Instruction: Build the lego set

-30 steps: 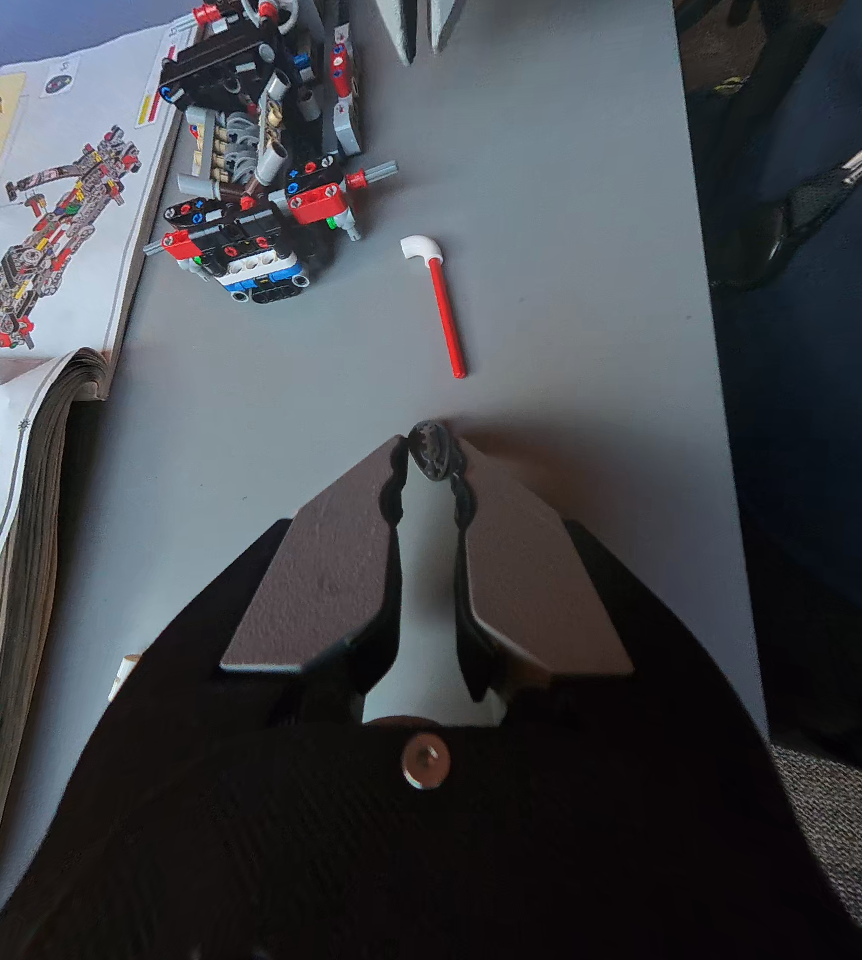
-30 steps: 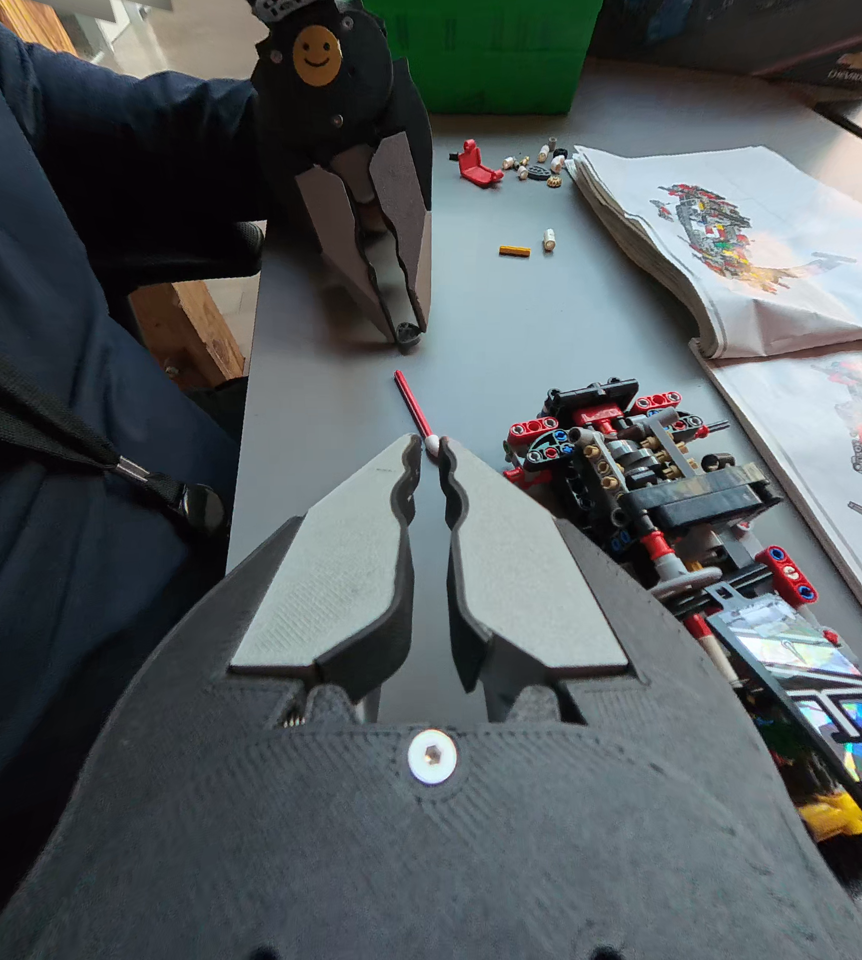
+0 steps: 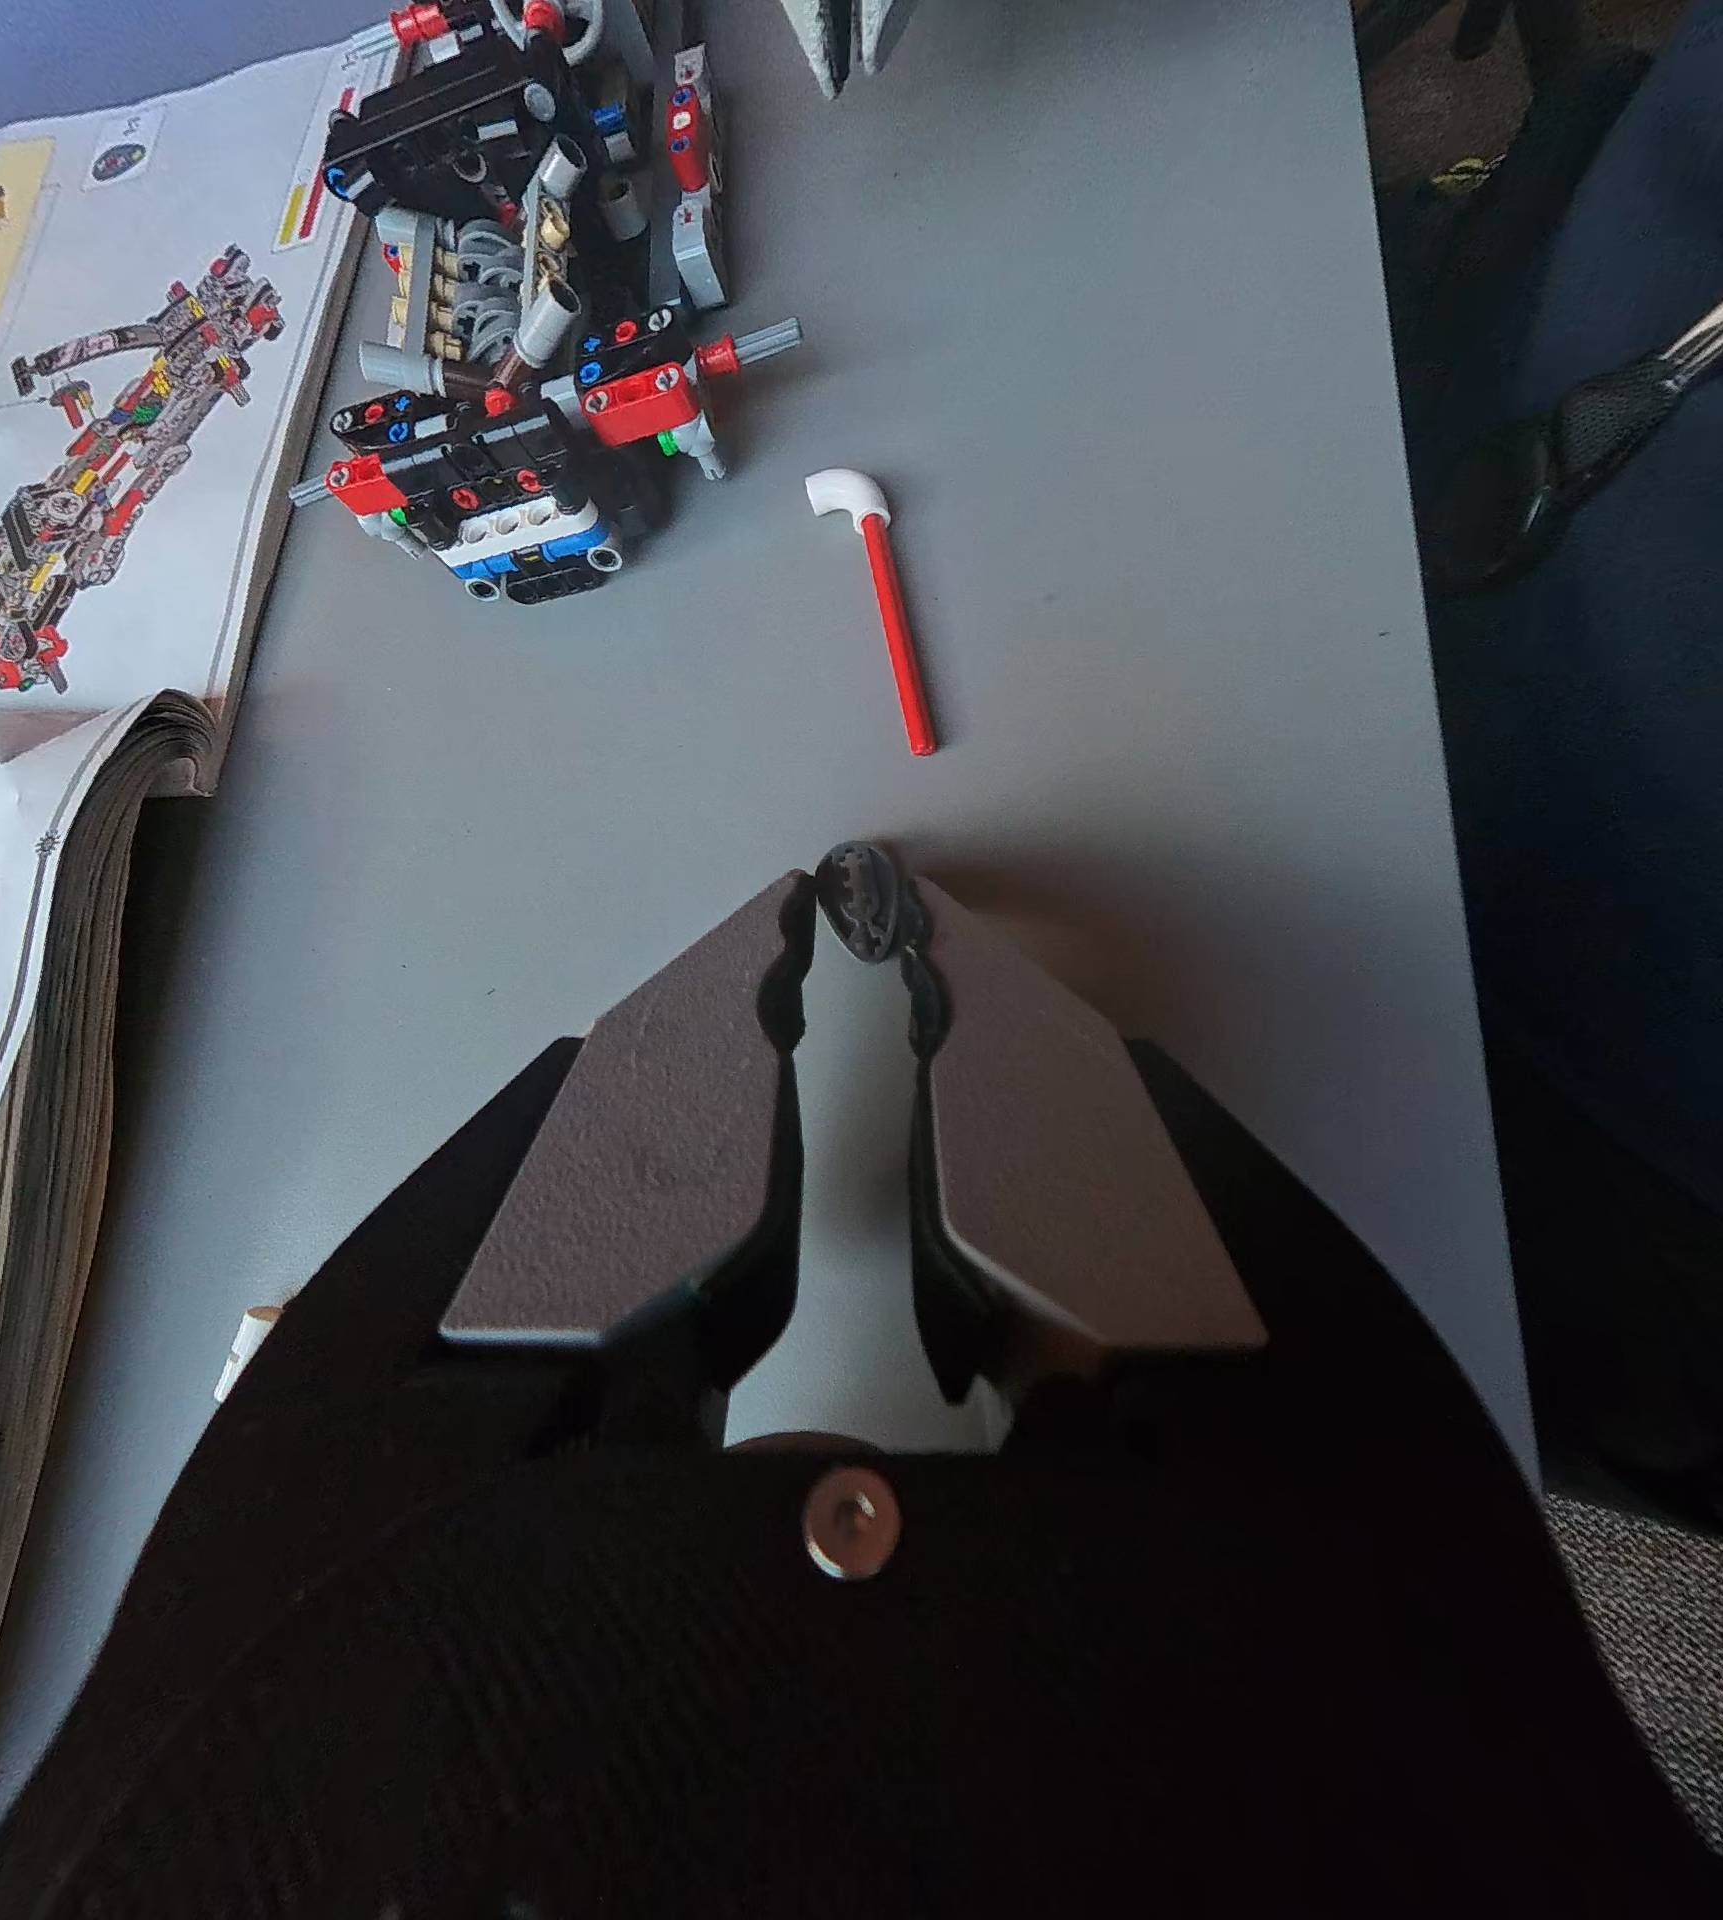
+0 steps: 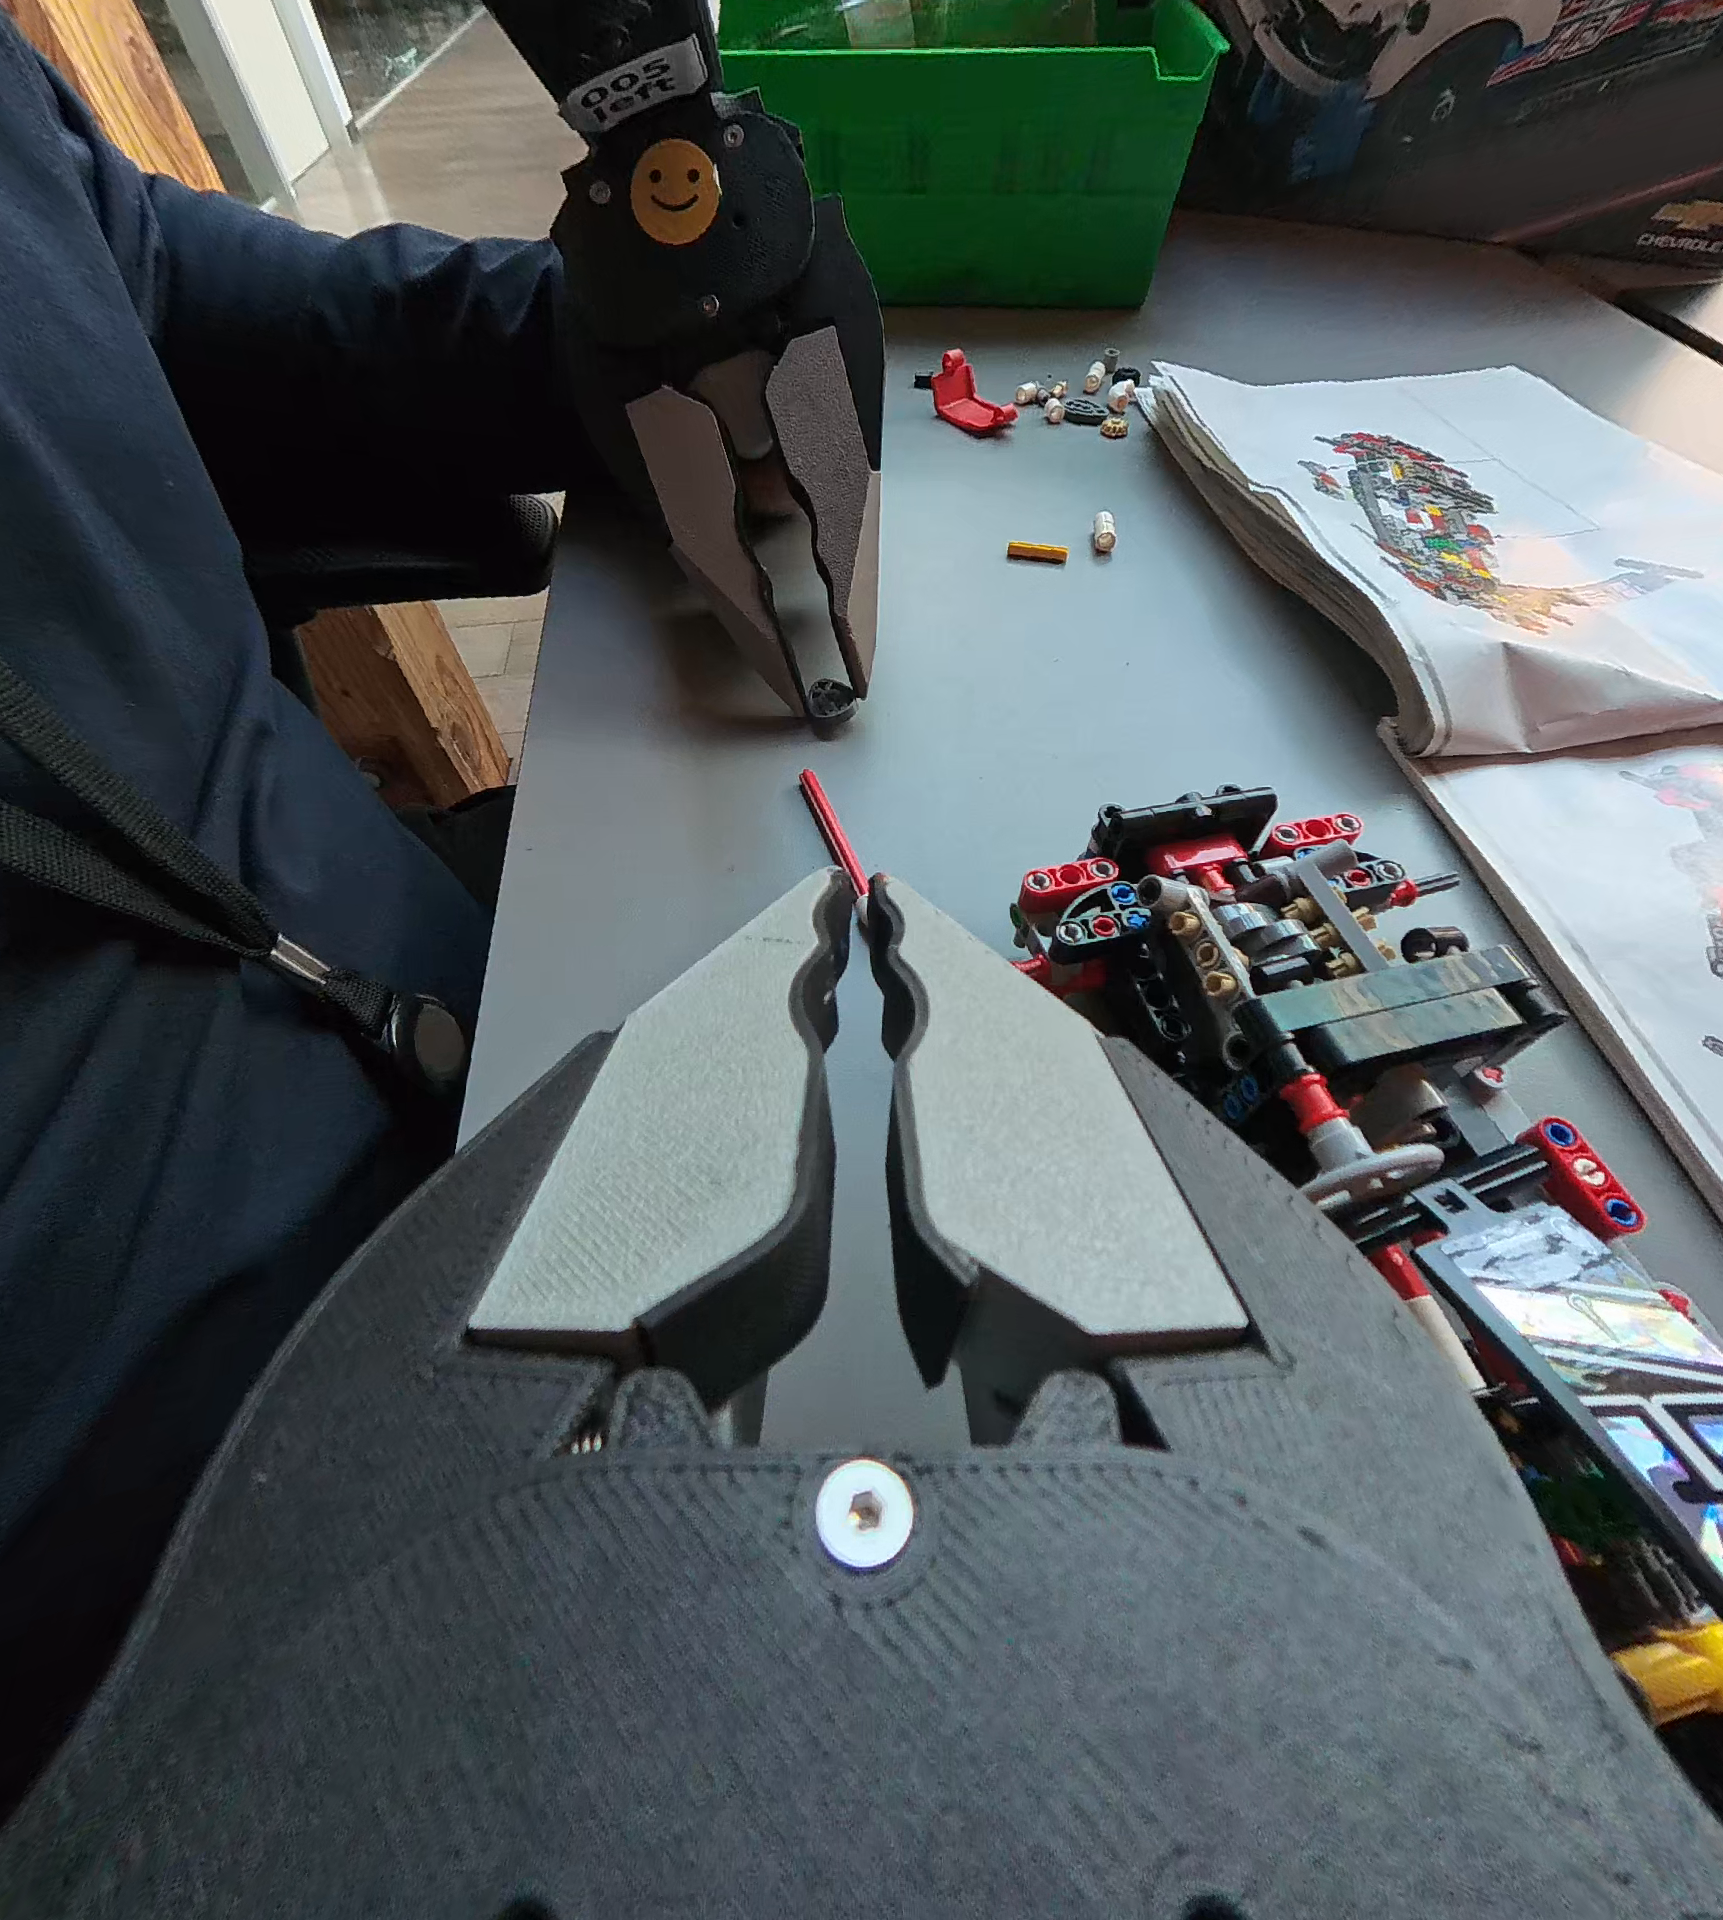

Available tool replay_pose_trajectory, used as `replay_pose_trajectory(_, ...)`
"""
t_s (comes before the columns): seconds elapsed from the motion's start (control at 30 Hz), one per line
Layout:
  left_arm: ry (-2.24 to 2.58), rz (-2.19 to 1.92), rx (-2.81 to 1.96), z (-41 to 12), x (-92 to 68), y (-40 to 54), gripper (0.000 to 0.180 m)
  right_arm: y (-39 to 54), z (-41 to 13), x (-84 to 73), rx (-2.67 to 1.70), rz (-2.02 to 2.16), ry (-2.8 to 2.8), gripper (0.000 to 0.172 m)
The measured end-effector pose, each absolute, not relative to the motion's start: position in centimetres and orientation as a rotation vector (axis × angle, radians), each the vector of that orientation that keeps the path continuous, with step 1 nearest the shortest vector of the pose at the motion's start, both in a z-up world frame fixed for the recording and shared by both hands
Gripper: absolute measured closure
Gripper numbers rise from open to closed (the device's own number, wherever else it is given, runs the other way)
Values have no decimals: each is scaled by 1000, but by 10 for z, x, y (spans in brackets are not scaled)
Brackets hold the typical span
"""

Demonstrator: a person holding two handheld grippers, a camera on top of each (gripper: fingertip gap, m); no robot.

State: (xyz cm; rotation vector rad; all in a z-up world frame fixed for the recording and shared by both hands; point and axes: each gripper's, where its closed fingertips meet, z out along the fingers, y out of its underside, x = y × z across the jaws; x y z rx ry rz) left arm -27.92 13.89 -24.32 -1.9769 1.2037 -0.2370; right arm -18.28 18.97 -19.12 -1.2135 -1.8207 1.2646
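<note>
Hugging the table edge [image 3: 1439, 935], your left gripper [image 3: 862, 904] pinches a dark gear [image 3: 859, 902]; your right gripper [image 4: 862, 904], on open tabletop, has pressed-together fingers beside the red axle [image 4: 826, 826].

The table [image 3: 1096, 312] looks smooth and matt grey. The red rod [image 3: 896, 634] and green bin [image 4: 961, 177] are shiny plastic. The instruction book [image 4: 1522, 540] is paper. The grey fingers [image 4: 691, 1143] look rough.

The two wrist views face each other, low and close over the flat grey table [image 3: 1096, 312]. Both share the thin red plastic axle [image 3: 896, 634] [image 4: 829, 831], brick-built vehicle chassis [image 3: 524, 416] [image 4: 1283, 966] and open paper instruction booklet [image 3: 109, 364] [image 4: 1511, 540].
</note>
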Motion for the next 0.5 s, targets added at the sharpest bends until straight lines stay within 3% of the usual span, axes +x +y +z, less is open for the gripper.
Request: replay_pose_trajectory(0.5,1201,-240,-1979,-243,-279,139,167,189,-190,-182,-1212,1282,-1820,172)
